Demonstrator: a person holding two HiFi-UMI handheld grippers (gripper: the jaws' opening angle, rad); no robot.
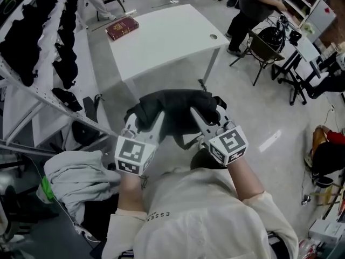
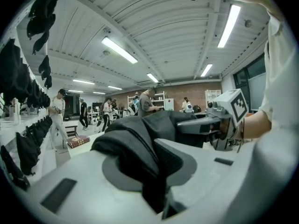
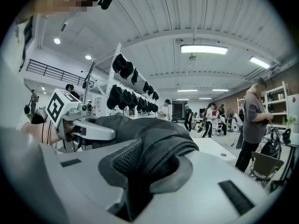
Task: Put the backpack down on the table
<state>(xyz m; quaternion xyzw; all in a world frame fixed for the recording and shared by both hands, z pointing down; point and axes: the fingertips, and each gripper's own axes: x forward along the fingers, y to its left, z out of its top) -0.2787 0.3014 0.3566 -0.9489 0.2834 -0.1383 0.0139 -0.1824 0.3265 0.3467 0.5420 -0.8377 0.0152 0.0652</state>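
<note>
A black backpack (image 1: 175, 109) hangs in the air in front of me, short of the white table (image 1: 167, 39). My left gripper (image 1: 146, 117) is shut on its left side, with black fabric (image 2: 140, 148) pinched between the jaws. My right gripper (image 1: 200, 117) is shut on its right side, where padded mesh fabric (image 3: 154, 157) fills the jaws. In the left gripper view the right gripper (image 2: 205, 122) shows across the bag. In the right gripper view the left gripper (image 3: 88, 129) shows likewise. The backpack is still apart from the tabletop.
A dark red book (image 1: 122, 27) lies at the table's far left corner. A rack of black caps (image 1: 64, 42) runs along the left. A grey garment (image 1: 75, 179) lies at lower left. A person (image 1: 256, 7) and a chair (image 1: 264, 50) stand beyond the table's right end.
</note>
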